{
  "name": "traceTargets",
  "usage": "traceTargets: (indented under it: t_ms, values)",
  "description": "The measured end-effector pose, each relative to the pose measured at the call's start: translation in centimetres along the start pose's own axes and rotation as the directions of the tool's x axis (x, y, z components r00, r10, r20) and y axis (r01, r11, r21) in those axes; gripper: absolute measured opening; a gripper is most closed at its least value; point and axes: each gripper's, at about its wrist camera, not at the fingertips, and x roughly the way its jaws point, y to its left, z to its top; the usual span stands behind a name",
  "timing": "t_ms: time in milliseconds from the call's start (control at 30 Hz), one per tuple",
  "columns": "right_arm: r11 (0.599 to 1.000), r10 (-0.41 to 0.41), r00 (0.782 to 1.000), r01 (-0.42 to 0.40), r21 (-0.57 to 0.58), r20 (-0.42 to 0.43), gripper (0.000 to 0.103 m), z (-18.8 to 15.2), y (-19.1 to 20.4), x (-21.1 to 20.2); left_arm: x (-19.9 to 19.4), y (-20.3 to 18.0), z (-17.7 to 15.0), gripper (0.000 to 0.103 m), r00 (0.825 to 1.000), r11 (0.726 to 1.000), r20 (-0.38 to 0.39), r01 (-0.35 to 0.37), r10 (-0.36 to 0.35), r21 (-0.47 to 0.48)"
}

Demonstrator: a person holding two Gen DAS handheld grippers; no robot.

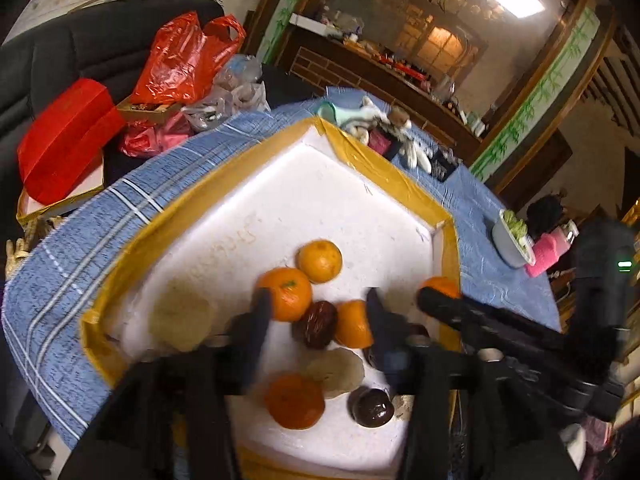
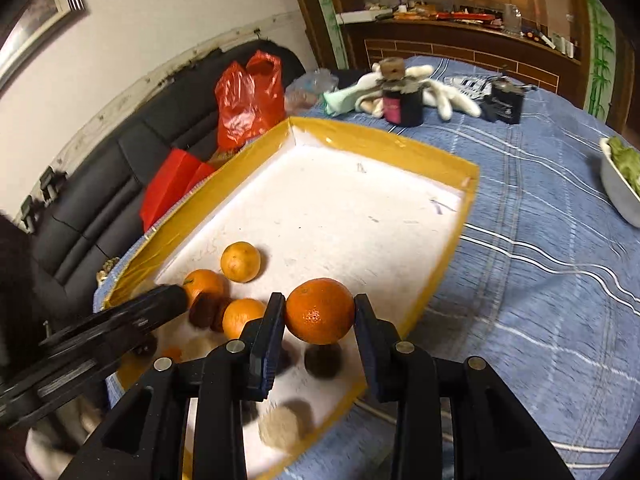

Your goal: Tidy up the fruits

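A white foam tray (image 1: 312, 184) with yellow tape rim lies on a blue cloth. In it are several oranges (image 1: 319, 261), dark red fruits (image 1: 318, 323) and pale tan fruits (image 1: 180, 316). My left gripper (image 1: 318, 308) is open above the cluster, its fingers either side of a dark fruit and two oranges. My right gripper (image 2: 320, 312) is shut on an orange (image 2: 320, 311) and holds it above the tray's (image 2: 360, 216) right part. The right gripper also shows in the left wrist view (image 1: 480, 320).
Red bags (image 1: 184, 60) and a red box (image 1: 64, 140) lie on a dark sofa to the left. White gloves (image 2: 440, 92) and dark jars (image 2: 404, 104) sit behind the tray. A bowl of greens (image 2: 624, 176) stands at the right.
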Motion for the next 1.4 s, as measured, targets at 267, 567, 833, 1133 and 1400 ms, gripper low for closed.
traceTargets:
  t_ms: [267,567,833,1133,1400]
  values:
    - [0.999,0.008,1.000,-0.008,0.041,0.000,0.068,0.6,0.3,0.6,-2.5,1.9,0.7,0.061,0.998,0.999,0.067,0.001,0.003,-0.053]
    - [0.992,-0.044,0.988,0.026,0.126,0.146,0.074,-3.4,-2.0,-7.4,-5.2,-3.7,-1.1,0.076,0.985,0.992,0.153,-0.096,0.082,0.081]
    - [0.924,-0.218,0.959,0.142,0.356,0.182,0.076,-11.6,-9.1,-13.0,-4.9,-14.0,-7.7,0.092,0.989,0.937,0.131,-0.105,0.065,0.333]
    - [0.893,-0.324,0.924,0.227,0.389,0.204,0.077,-15.5,-11.4,-16.5,-4.9,-19.8,-11.7,0.093,0.982,0.877,0.145,-0.174,0.120,0.448]
    - [0.906,-0.322,0.917,0.226,0.358,0.236,0.080,-16.3,-11.0,-17.6,-5.2,-20.2,-12.2,0.093,0.977,0.874,0.154,-0.204,0.150,0.441]
